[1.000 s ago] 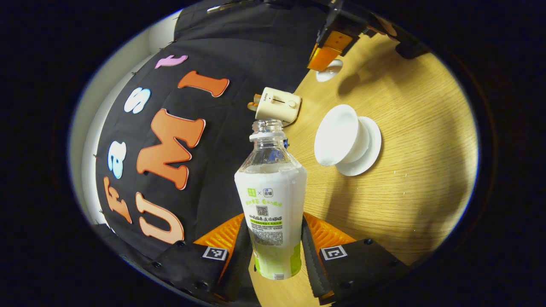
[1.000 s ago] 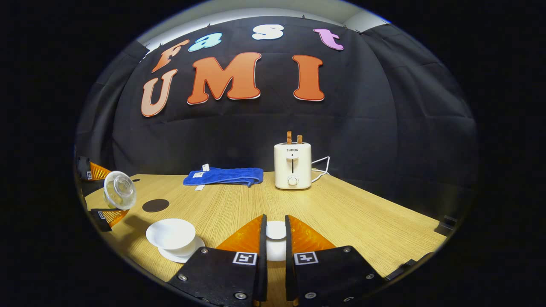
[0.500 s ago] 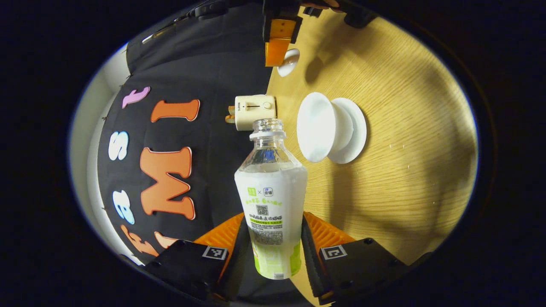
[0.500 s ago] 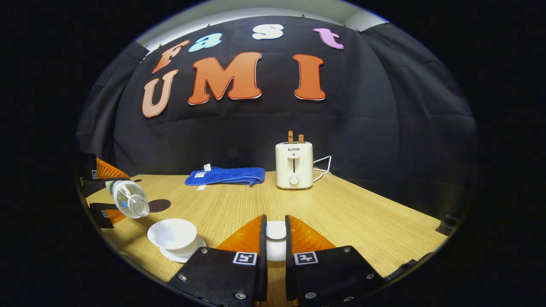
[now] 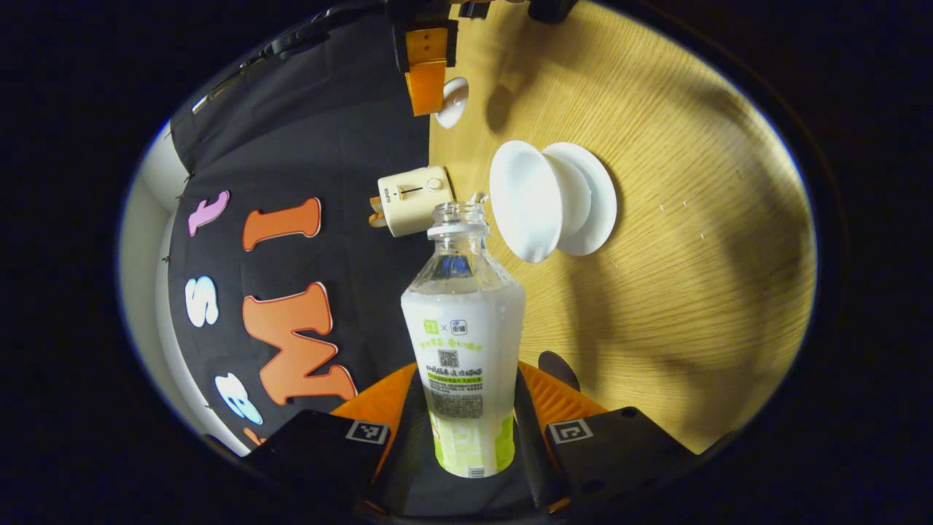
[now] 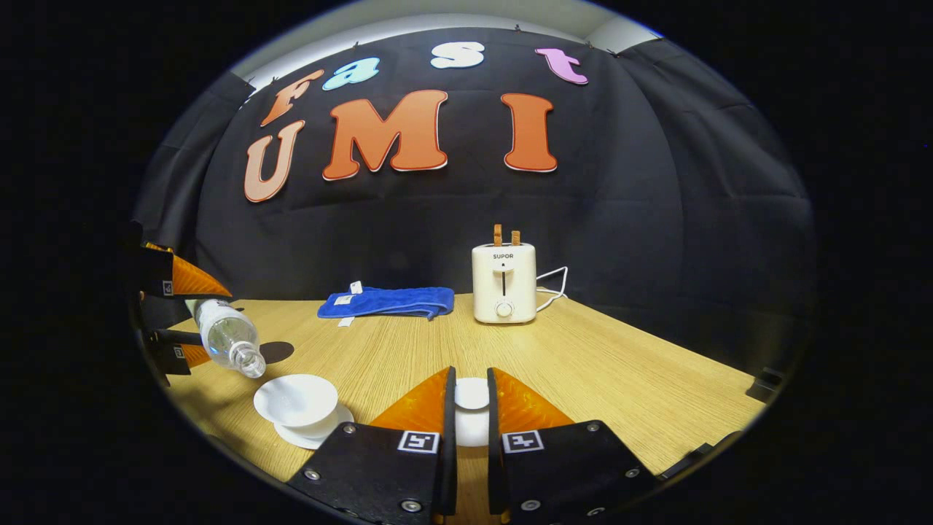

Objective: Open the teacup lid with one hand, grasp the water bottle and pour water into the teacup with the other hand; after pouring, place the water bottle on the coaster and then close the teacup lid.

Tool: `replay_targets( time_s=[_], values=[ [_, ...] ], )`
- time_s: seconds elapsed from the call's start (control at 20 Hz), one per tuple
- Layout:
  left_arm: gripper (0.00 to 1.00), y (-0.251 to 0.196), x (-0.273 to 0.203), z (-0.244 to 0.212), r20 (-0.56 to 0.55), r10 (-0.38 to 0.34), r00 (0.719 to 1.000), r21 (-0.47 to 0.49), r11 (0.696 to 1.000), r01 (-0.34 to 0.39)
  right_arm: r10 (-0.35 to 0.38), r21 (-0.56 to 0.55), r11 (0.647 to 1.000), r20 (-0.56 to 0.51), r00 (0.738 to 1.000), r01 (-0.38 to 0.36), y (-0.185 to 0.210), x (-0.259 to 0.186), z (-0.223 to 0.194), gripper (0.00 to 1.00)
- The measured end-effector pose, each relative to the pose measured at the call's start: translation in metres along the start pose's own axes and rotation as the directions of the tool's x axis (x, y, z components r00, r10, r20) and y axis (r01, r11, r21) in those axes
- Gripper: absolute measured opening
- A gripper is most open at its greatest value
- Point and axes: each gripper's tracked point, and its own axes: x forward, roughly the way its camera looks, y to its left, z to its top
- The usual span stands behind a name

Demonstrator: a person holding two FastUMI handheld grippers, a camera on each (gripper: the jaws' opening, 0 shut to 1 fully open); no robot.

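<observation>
- Two risks: left hand-held gripper clamps the tilted bottle, mouth just beside the teacup on the bench; misaimed water spills
- Right hand-held gripper pinches the lid; it may slip

Water bottle: clear neck, white label printed in green. Teacup and saucer: plain white. Teacup lid: white. Coaster: dark brown. Toaster: cream. Towel: blue, white tags. Table: light wood grain.
</observation>
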Motion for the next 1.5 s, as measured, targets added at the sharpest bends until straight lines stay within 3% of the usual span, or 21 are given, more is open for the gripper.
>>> replay_targets(
  time_s=[0.9,1.5],
  values=[
    [0.63,0.015,-0.001,0.003,0.004,-0.003,1.0,0.234,0.972,0.002,0.012,0.002,1.0,0.006,1.0,-0.012,0.001,0.0,0.0,0.17],
    [0.65,0.027,0.005,0.002,-0.002,-0.014,1.0,0.386,0.922,0.014,0.013,0.004,1.0,0.007,1.0,-0.013,0.001,0.001,0.0,0.17]
  ],
)
